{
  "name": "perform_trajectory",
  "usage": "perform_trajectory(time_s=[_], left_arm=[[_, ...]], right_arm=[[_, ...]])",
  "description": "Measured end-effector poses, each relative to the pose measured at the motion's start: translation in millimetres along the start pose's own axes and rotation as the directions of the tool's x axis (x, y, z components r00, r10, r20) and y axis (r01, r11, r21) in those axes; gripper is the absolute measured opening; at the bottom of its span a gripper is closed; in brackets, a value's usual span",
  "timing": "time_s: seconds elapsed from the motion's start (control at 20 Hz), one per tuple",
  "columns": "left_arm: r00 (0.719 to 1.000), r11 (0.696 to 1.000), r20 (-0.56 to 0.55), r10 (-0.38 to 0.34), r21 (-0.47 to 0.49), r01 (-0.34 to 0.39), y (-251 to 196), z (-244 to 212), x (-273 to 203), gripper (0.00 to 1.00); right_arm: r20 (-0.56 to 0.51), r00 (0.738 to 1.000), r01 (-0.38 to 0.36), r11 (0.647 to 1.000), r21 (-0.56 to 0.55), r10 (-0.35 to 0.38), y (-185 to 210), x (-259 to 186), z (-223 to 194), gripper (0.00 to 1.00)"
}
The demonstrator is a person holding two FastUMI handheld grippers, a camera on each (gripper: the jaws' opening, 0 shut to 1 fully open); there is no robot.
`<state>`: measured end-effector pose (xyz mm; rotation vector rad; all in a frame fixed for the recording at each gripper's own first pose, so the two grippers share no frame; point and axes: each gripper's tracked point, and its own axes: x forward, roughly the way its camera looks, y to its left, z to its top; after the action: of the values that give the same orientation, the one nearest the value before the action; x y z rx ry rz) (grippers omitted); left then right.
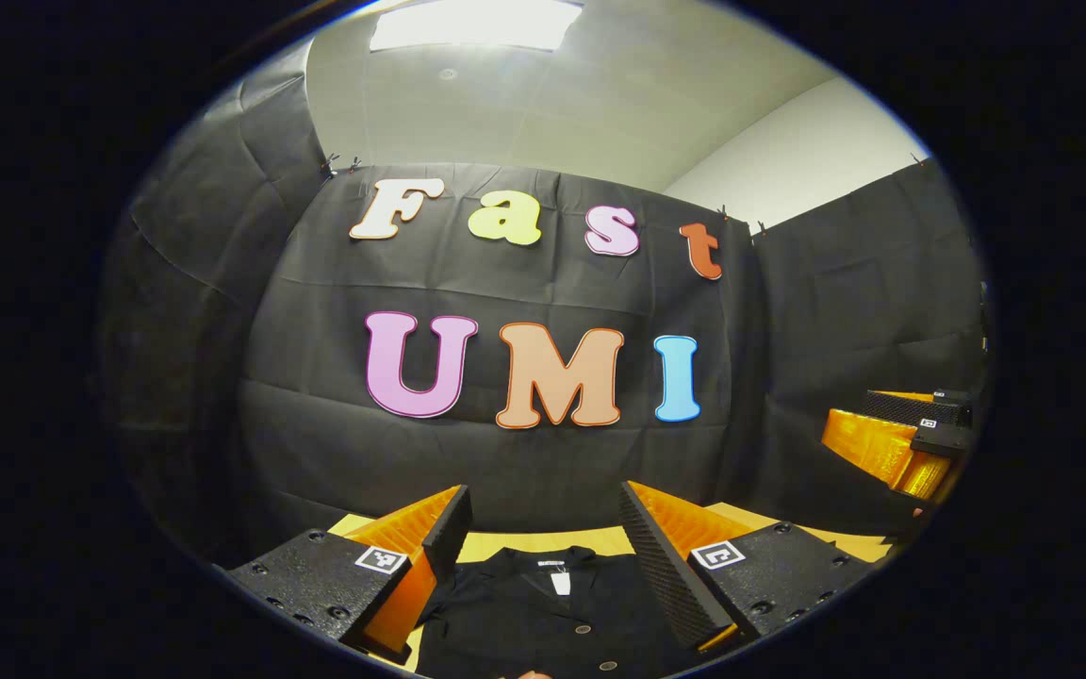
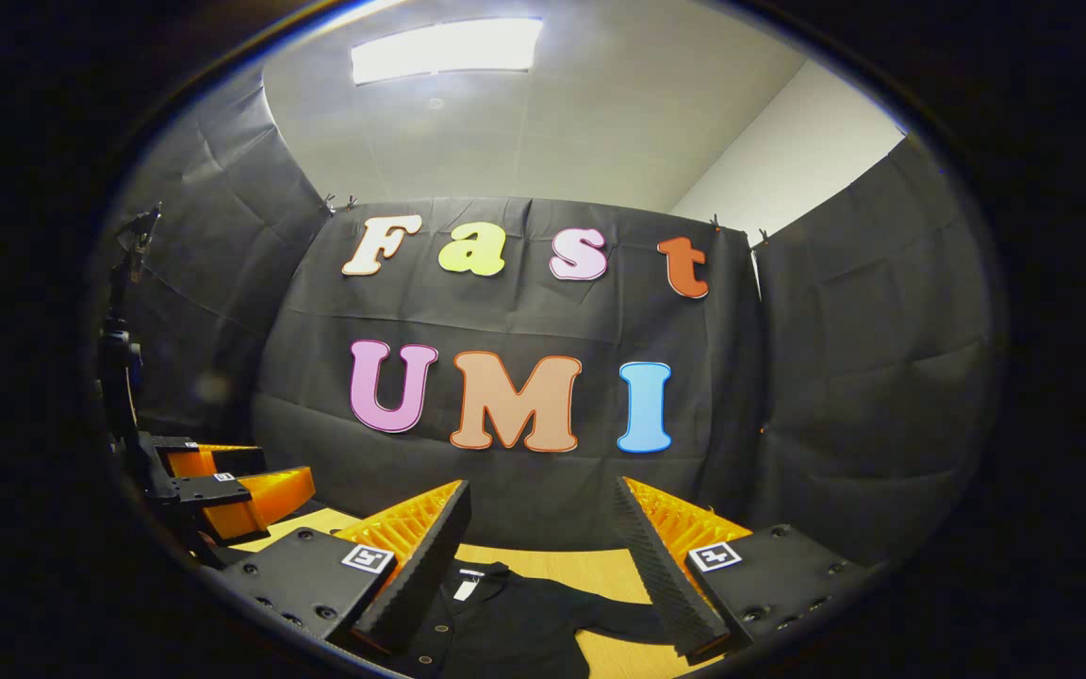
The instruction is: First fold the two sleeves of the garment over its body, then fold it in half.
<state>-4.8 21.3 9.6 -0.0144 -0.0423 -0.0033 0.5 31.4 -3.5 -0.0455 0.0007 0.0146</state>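
Both tools gape – left tool, right tool – above black garment.

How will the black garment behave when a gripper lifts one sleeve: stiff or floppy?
Probably floppy: the black garment lies flat and creased on the wooden table, so its sleeve should drape and sag. It looks thin, so likely light. Its buttons may add small stiff spots.
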Motion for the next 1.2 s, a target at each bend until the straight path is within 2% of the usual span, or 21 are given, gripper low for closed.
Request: perform_trajectory(time_s=[0.05, 0.1, 0.15, 0.25, 0.5, 0.55, 0.6, 0.7, 0.75, 0.85, 0.9, 1.1, 1.15, 1.2], left_arm=[[1.000, 1.000, 0.000, 0.000, 0.001, 0.000, 1, 1, 1, 0.93], [1.000, 1.000, 0.000, -0.003, 0.001, 0.003, 1, -1, 0, 0.98], [1.000, 1.000, -0.002, -0.005, 0.002, 0.005, 0, -1, 0, 0.93], [1.000, 1.000, -0.005, -0.010, 0.001, 0.010, -2, -1, 1, 0.97], [1.000, 1.000, 0.000, -0.010, 0.009, 0.010, 2, 0, 4, 0.98], [1.000, 1.000, 0.001, -0.011, 0.008, 0.011, 2, 0, 5, 0.93], [1.000, 1.000, -0.001, -0.013, 0.009, 0.013, 1, 0, 6, 0.97], [1.000, 1.000, -0.004, -0.013, 0.012, 0.013, 3, -3, 8, 0.98], [1.000, 1.000, -0.005, -0.013, 0.013, 0.013, 4, -2, 9, 0.97], [1.000, 1.000, -0.007, -0.009, 0.017, 0.009, 7, -3, 9, 0.89], [1.000, 1.000, -0.008, -0.007, 0.018, 0.007, 8, -4, 10, 0.98], [1.000, 1.000, -0.016, 0.005, 0.024, -0.005, 8, -6, 12, 0.97], [1.000, 1.000, -0.017, 0.008, 0.025, -0.007, 8, -6, 13, 0.93], [1.000, 1.000, -0.018, 0.011, 0.025, -0.011, 7, -5, 14, 0.97]], right_arm=[[-0.003, 1.000, 0.000, 1.000, 0.004, 0.000, 0, 0, -1, 0.97], [-0.006, 1.000, 0.001, 1.000, 0.007, -0.001, 0, 0, -2, 0.99], [-0.008, 1.000, 0.004, 1.000, 0.008, -0.003, 0, 0, -3, 0.97], [-0.013, 1.000, 0.004, 1.000, 0.010, -0.004, -1, 1, -5, 0.97], [-0.012, 1.000, 0.015, 0.999, 0.028, -0.015, -2, 5, -4, 0.97], [-0.012, 1.000, 0.016, 0.999, 0.031, -0.016, -3, 7, -4, 0.97], [-0.011, 1.000, 0.012, 0.999, 0.036, -0.012, -3, 8, -4, 0.97], [-0.004, 1.000, -0.007, 0.999, 0.046, 0.007, 3, 9, -4, 0.97], [-0.002, 1.000, -0.010, 0.999, 0.048, 0.010, 4, 10, -3, 0.97], [-0.001, 1.000, -0.016, 0.999, 0.047, 0.016, 4, 13, -4, 0.97], [-0.003, 1.000, -0.020, 0.999, 0.044, 0.020, 6, 14, -6, 0.97], [-0.026, 0.999, -0.026, 1.000, 0.009, 0.026, -2, 19, -13, 0.97], [-0.030, 0.999, -0.022, 1.000, -0.003, 0.022, -7, 19, -14, 0.97], [-0.031, 0.999, -0.017, 1.000, -0.010, 0.017, -14, 22, -13, 0.97]])
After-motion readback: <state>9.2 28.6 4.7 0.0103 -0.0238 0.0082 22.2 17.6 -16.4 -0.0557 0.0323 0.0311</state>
